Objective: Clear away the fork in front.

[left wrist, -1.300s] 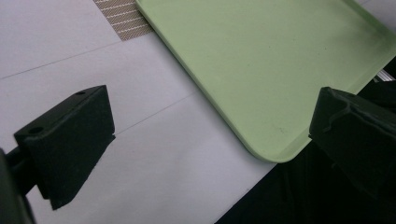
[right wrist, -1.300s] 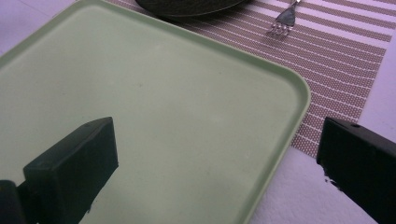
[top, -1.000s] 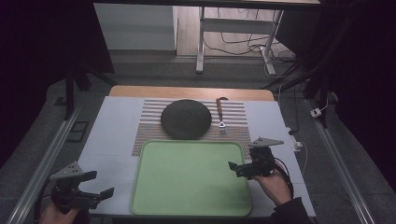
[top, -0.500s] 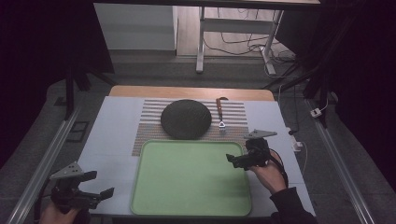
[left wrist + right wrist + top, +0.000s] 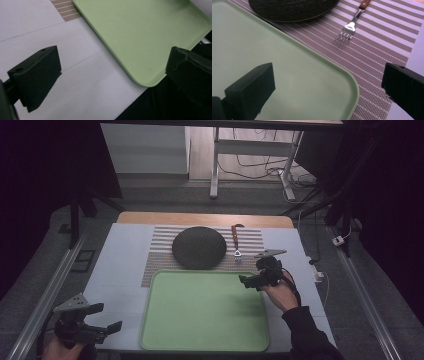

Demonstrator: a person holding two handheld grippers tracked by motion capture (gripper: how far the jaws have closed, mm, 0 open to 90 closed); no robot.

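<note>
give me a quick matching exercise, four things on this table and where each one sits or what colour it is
Things:
1. fork
2. plate
3. tray
4. right gripper

Descriptions:
a. pale green, nearest the person
b. dark and round, on the striped placemat
c. wooden handle, right of the dark round thing
d. open, above the green thing's right far corner

Pairs: 1-c, 2-b, 3-a, 4-d

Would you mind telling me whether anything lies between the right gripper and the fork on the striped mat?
Nothing visible does. The right gripper, jaws open, hovers over the green tray's far right corner; only bare striped mat separates it from the fork.
</note>
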